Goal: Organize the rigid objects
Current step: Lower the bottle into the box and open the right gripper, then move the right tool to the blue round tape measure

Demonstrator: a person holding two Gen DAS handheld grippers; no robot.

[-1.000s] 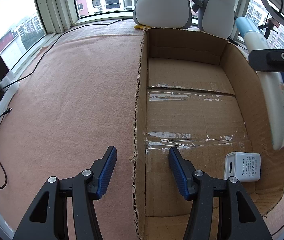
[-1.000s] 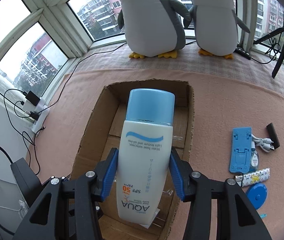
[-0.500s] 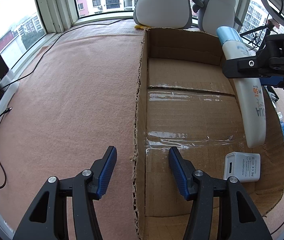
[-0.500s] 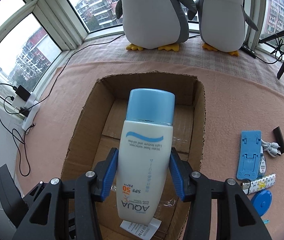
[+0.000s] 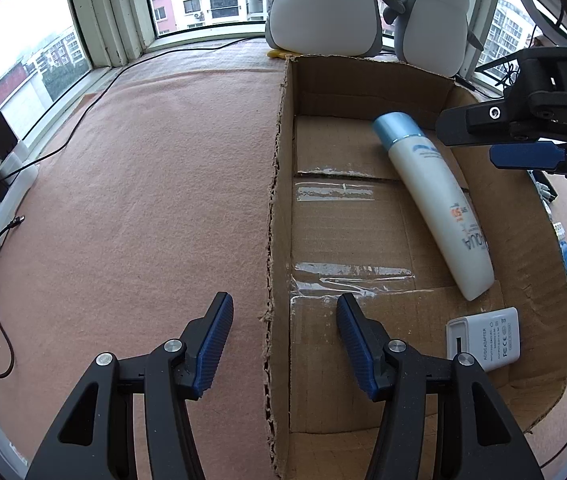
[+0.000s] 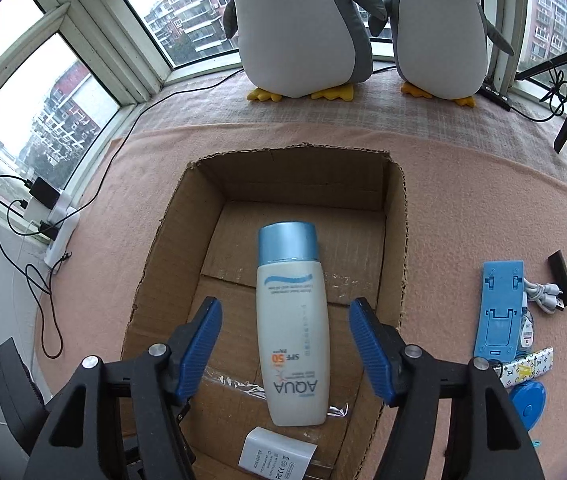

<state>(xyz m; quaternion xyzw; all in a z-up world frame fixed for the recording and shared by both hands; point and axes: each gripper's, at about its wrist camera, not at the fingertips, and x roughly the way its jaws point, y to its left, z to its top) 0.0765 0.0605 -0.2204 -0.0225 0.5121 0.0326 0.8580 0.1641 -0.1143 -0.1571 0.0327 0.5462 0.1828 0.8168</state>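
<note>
Fingers of the right gripper (image 6: 285,350) stand spread above the sunscreen bottle (image 6: 291,324), which lies flat in the cardboard box (image 6: 397,240) by the white AC adapter (image 6: 277,460), while the left gripper (image 5: 283,340), likewise spread and empty, straddles the box's wall, apparently steadying it.

One bottle (image 6: 292,320), one adapter (image 6: 275,458), one box (image 6: 397,240), two penguins (image 6: 303,24).

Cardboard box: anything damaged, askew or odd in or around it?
The cardboard box has ragged, torn top edges. The sunscreen bottle lies flat on its floor, beside the white adapter. Nothing spilled.
</note>
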